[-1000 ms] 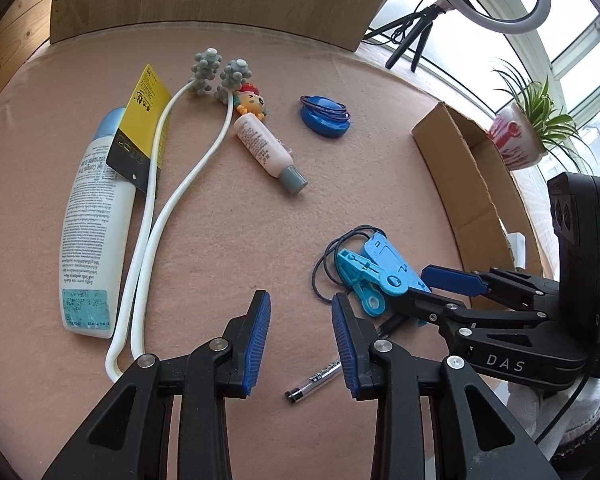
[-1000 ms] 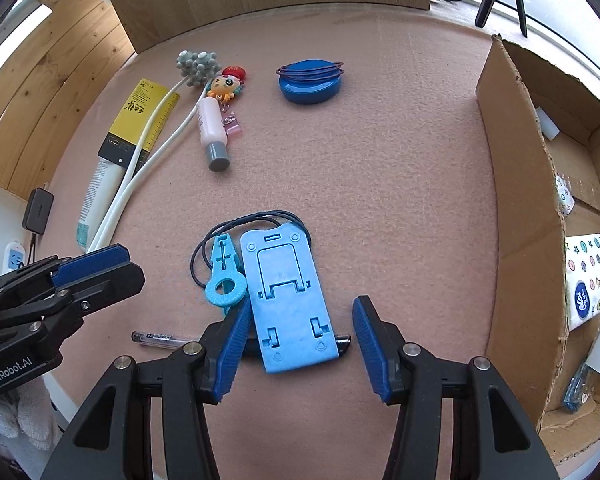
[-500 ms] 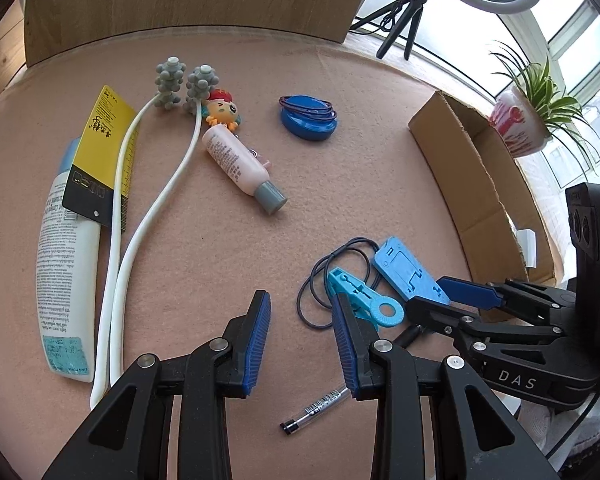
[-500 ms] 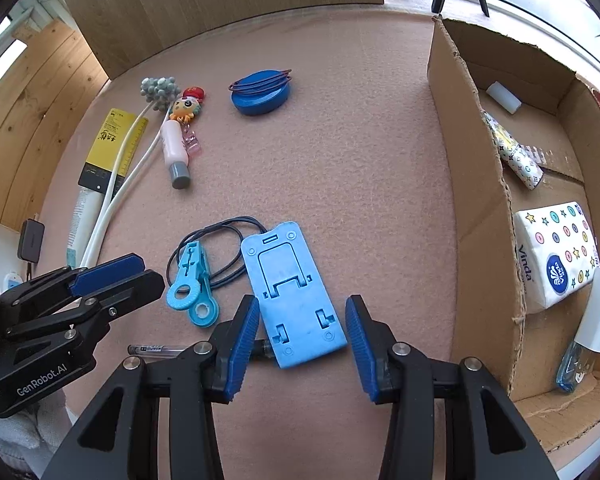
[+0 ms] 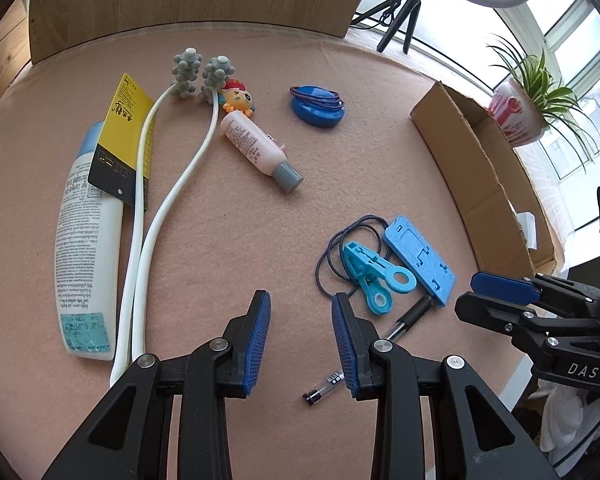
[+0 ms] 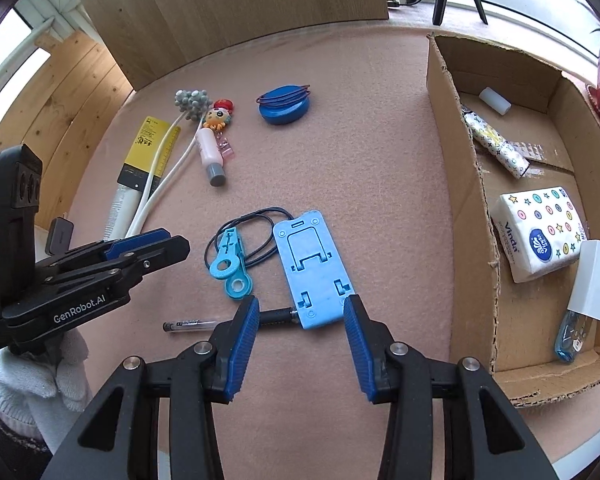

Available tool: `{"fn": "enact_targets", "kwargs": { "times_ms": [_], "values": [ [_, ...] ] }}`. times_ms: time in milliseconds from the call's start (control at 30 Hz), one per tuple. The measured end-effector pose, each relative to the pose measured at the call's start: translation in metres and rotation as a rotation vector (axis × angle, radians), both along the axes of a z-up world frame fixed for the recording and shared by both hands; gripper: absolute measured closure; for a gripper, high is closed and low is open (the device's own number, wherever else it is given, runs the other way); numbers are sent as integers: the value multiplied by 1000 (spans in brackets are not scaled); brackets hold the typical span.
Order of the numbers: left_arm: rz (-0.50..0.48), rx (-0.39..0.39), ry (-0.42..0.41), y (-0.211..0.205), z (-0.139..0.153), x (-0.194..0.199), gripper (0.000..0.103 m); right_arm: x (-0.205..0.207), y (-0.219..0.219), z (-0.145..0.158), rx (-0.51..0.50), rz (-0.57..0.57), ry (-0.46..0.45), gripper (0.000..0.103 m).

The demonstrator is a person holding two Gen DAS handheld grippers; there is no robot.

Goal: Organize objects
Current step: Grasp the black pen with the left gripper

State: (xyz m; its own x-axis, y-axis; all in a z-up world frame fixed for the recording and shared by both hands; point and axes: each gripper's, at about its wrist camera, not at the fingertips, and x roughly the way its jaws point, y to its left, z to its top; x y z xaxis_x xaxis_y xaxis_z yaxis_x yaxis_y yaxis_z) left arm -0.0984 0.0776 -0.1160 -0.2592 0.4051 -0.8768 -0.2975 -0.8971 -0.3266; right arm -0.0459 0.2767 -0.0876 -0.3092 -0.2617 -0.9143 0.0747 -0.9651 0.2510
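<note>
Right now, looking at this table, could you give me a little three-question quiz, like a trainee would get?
1. True or false: the blue phone stand lies flat on the pink mat, outside the cardboard box.
2. Which lies in the box? A) the tissue pack B) the pink bottle C) the blue clip
3. What is looped over the blue round lid?

Key: 1 true. 2 A. 3 rubber bands.
</note>
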Motion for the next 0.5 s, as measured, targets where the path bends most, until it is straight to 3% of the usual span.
{"fn": "enact_targets", "kwargs": {
  "times_ms": [233,400,500],
  "values": [
    [-101,44,-40,20,-5,31,69,-6,0,-9,-14,-43,-25,63],
    [-183,34,-51,46,-5,43,69,-20,-3,-12,-7,-38,-28,62],
    [-213,0,-17,60,-1,50,69,-31,-5,-16,14,-32,-28,62]
  ]
}}
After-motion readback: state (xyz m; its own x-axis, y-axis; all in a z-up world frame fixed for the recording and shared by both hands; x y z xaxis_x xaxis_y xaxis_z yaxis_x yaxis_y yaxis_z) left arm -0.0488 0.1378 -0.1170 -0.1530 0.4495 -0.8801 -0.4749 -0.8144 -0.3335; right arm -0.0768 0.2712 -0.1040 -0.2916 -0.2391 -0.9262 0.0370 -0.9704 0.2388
